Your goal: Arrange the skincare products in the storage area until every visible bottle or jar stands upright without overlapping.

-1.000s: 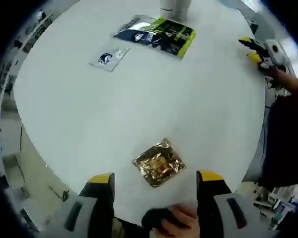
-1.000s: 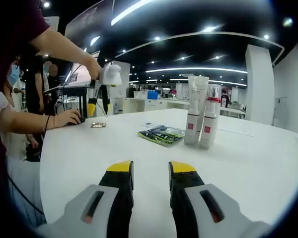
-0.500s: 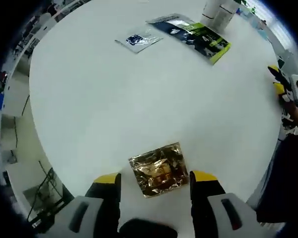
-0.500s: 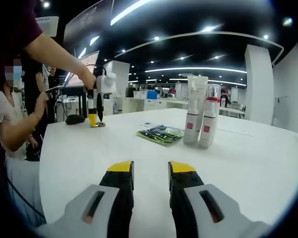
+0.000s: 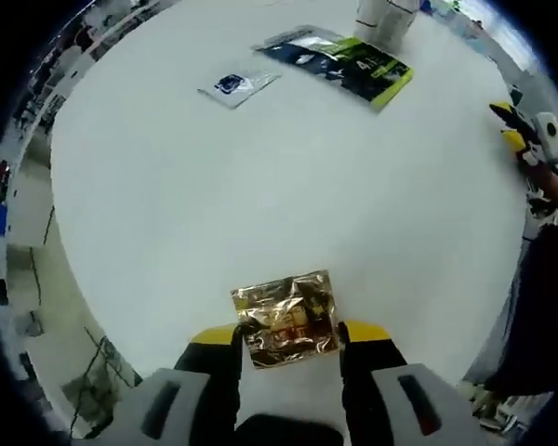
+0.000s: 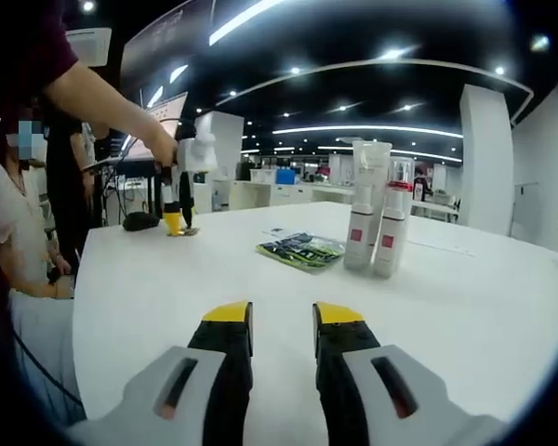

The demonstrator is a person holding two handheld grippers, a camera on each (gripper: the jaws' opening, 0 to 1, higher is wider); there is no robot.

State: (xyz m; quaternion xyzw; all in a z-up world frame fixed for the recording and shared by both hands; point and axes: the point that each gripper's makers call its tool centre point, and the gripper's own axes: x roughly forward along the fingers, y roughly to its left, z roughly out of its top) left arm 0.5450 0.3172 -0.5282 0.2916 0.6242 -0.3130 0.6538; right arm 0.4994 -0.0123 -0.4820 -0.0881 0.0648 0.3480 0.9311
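So the left gripper [image 5: 286, 334] has its yellow-tipped jaws down at the white round table [image 5: 214, 204], one on each side of a crinkly gold foil sachet [image 5: 285, 319]. The jaws sit right at the sachet's edges, but I honestly can't tell if they're actually pinching it or just flanking it. The sachet is squarish, shiny and wrinkled, lying flat near the table's edge.

Going out from that sachet across the smooth matte tabletop, there's a small clear packet with a dark blue print [image 5: 234, 85] well beyond it, and just beside that a bigger flat glossy pouch in black and lime green [image 5: 339, 63]. Past the green pouch you can see the bases of two white containers [image 5: 383, 15]. Off to the side, at the table's rim, the right gripper [image 5: 505, 127] pokes in with its yellow tips.

From the right gripper view, the right gripper [image 6: 282, 321] hovers low over the table [image 6: 465, 297], jaws narrow with only a slim gap, nothing between them. Ahead stand a white squeeze tube [image 6: 365, 206] with a red label and a slimmer white bottle [image 6: 391, 218] with a clear cap, both upright and touching or nearly so. The green pouch [image 6: 300, 251] lies flat just beside the tube. Far across, the left gripper [image 6: 177, 195] points straight down at the gold sachet [image 6: 182, 232].
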